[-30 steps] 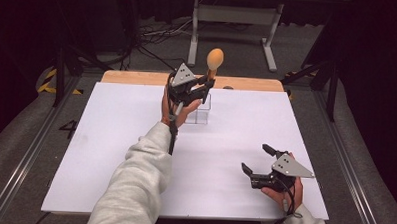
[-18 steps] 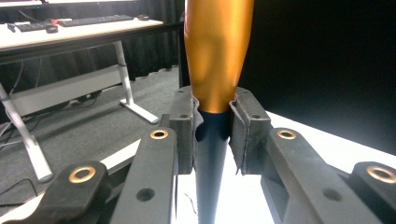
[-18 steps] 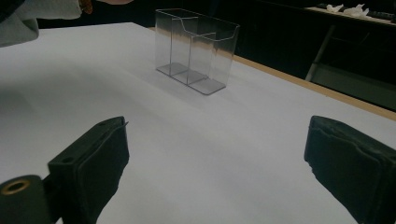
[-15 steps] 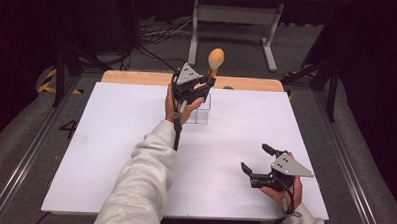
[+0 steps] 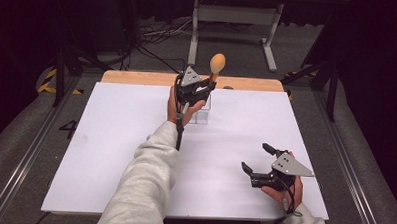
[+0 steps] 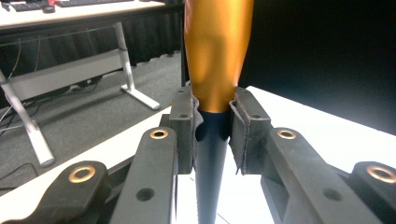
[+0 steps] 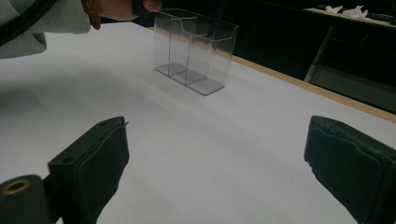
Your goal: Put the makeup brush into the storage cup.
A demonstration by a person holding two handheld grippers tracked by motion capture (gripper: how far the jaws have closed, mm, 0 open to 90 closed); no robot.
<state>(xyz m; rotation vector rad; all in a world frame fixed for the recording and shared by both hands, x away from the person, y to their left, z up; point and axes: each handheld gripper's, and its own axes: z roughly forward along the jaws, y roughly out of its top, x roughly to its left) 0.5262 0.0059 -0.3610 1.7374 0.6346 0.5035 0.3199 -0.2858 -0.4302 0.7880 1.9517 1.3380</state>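
Spoon (image 5: 216, 66): that is my best reading of the long tool with a dark tapered handle and an orange-gold rounded head, held upright at the far middle of the table (image 5: 110, 154). It looks rigid and light, with a smooth, glossy finish that could slip or pivot between pads, so a hold low on the shaft near the colour join seems sound.

Nearest, the right gripper (image 5: 258, 159) rests on the white sheet at the near right, its jaws spread wide with nothing between them; their black pads (image 7: 100, 154) look soft and slightly frayed.

Farther out, the left gripper (image 5: 206, 87) pinches the spoon just where the dark handle meets the orange part, pads pressed against both sides in the left gripper view (image 6: 215, 112).

Just below it stands a clear plastic holder (image 7: 194, 51), thin-walled and divided into compartments, likely light and easy to tip. The dark handle appears to reach down into or behind it; which compartment I cannot tell.
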